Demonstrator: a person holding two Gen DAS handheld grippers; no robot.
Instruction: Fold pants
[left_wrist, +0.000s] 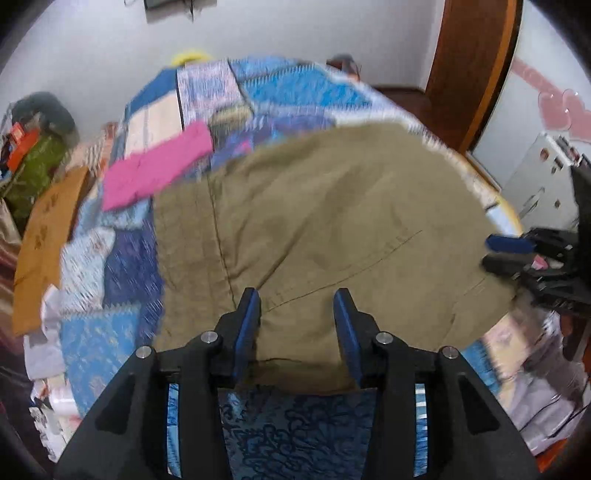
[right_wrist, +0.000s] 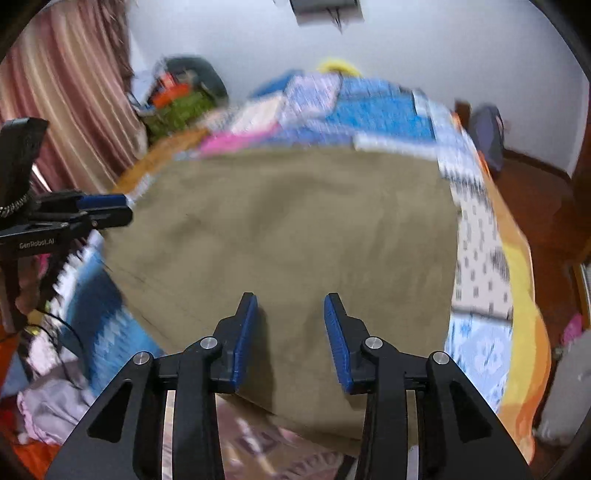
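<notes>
Left wrist: left tongs (left_wrist: 297, 295) spread over khaki pants (left_wrist: 332, 221); right tongs (right_wrist: 290, 299) spread too.

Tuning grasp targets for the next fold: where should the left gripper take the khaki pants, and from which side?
Probably the near edge of the khaki pants, from the near side, low: it lies flat on the quilt right between the open left gripper fingers.

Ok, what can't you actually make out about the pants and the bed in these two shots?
- Pants: near hem hidden behind the left gripper in the left wrist view.
- Pants' fold state: right wrist view too motion-blurred; right gripper covers the near edge.
- Pink cloth: blurred, type unclear.
- Bedspread: pattern smeared.
</notes>
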